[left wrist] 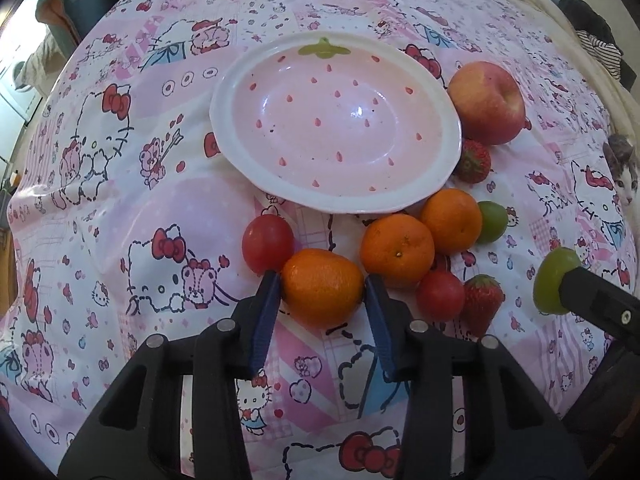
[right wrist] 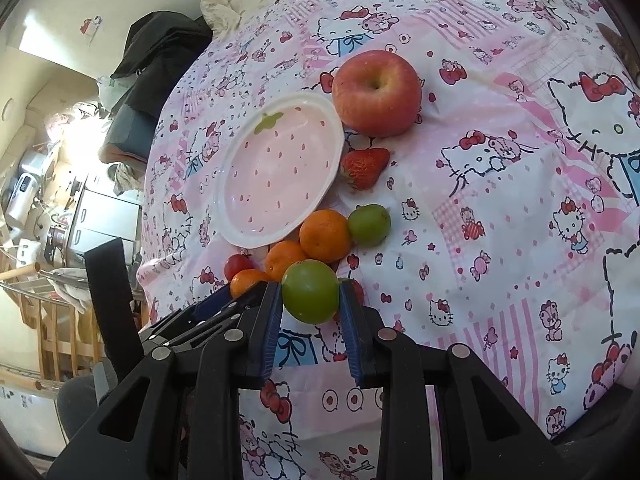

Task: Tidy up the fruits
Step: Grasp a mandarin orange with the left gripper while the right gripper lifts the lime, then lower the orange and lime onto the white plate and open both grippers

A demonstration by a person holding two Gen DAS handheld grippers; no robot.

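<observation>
A pink strawberry-pattern plate [left wrist: 448, 120] [right wrist: 236, 176] lies empty on the table. My left gripper [left wrist: 320, 280] is shut on an orange mandarin [left wrist: 322, 286], in front of the plate. My right gripper [right wrist: 310, 292] is shut on a green fruit [right wrist: 310, 292] that also shows in the left wrist view [left wrist: 554, 280]. Two more mandarins [left wrist: 398, 250] [left wrist: 450, 220], two red tomatoes [left wrist: 267, 243] [left wrist: 440, 295], two strawberries [left wrist: 482, 302] [left wrist: 473, 160], a second green fruit [left wrist: 493, 222] and a red apple [left wrist: 486, 102] [right wrist: 376, 92] lie around the plate.
The table wears a pink Hello Kitty cloth [left wrist: 120, 200] [right wrist: 520, 240]. A cat [left wrist: 624, 172] looks in at the right edge. Dark clothes [right wrist: 160, 52] lie at the far edge, with room clutter [right wrist: 40, 200] beyond the table.
</observation>
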